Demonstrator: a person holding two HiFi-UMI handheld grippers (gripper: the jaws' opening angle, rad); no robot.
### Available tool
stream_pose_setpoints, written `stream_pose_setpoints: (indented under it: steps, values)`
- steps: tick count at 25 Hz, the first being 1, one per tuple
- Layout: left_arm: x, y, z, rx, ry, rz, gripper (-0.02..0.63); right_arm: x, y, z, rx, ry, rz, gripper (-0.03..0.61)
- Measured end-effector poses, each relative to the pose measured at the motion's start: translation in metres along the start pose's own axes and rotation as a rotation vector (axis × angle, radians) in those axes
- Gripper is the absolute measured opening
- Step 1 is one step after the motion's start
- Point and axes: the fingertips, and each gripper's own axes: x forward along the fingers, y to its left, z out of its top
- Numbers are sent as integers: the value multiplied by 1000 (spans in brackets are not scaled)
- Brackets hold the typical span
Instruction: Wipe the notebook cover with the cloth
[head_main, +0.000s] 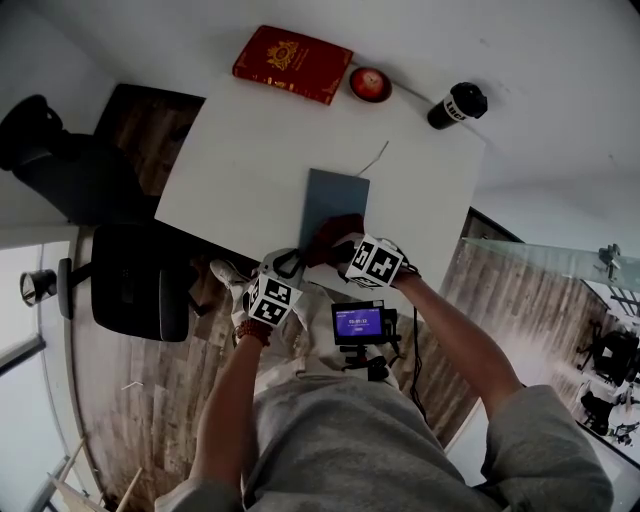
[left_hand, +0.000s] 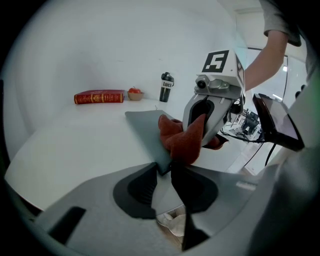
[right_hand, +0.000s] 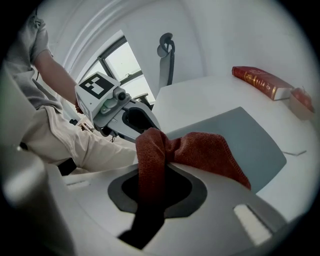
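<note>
A grey notebook (head_main: 335, 197) lies flat near the front edge of the white table (head_main: 250, 150). My left gripper (left_hand: 164, 169) is shut on the notebook's (left_hand: 147, 131) near corner and pins it at the table edge. My right gripper (right_hand: 157, 165) is shut on a rust-red cloth (right_hand: 200, 150), whose loose end drapes onto the near part of the cover (right_hand: 245, 132). In the head view the cloth (head_main: 335, 236) sits bunched at the notebook's near end, between the left gripper (head_main: 293, 264) and the right gripper (head_main: 348, 248). The two grippers stand close together.
At the table's far edge lie a red book (head_main: 293, 62), a small bowl with a red fruit (head_main: 370, 84) and a black bottle (head_main: 457, 105). A black chair (head_main: 135, 282) stands left of the table. A small device with a lit screen (head_main: 362, 322) is at my waist.
</note>
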Motion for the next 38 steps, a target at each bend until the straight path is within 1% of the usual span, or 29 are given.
stream_pose_setpoints:
  steps: [3, 6, 8, 9, 12, 14, 17, 21, 23, 24, 26, 27, 31, 38]
  values:
    - [0, 2, 2, 4, -8, 5, 86, -1, 5, 0, -1, 11, 49, 67]
    - [0, 2, 2, 0, -9, 4, 87, -11, 13, 9, 3, -38, 130, 67]
    - [0, 1, 2, -6, -10, 2, 87, -25, 9, 19, 7, -83, 146, 67]
    - [0, 1, 1, -6, -9, 2, 87, -32, 2, 24, 9, -103, 134, 67]
    - [1, 3, 2, -6, -12, 2, 87, -55, -38, 40, 30, -156, 42, 68]
    - [1, 3, 1, -7, -8, -1, 87, -69, -71, 44, 60, -190, -49, 69]
    - [0, 2, 2, -11, -10, -1, 87, -90, -122, 42, 104, -224, -212, 69]
    - [-1, 2, 2, -19, -10, 2, 87, -109, -175, 30, 114, -202, -422, 69]
    - [-1, 3, 2, -15, -9, 2, 87, -110, -192, 22, 109, -167, -500, 69]
    - [-1, 3, 3, -11, -14, 4, 87, -106, -197, 17, 105, -144, -525, 69]
    - [0, 3, 5, -7, -22, 8, 87, -96, -203, 7, 103, -102, -550, 69]
    - [1, 3, 5, -7, -22, 8, 87, -93, -204, 3, 114, -96, -554, 67]
    - [0, 3, 4, -4, -21, 2, 87, -89, -203, -1, 178, -116, -528, 64]
    - [3, 3, 0, -11, -11, 9, 87, -85, -190, -4, 135, -82, -502, 61]
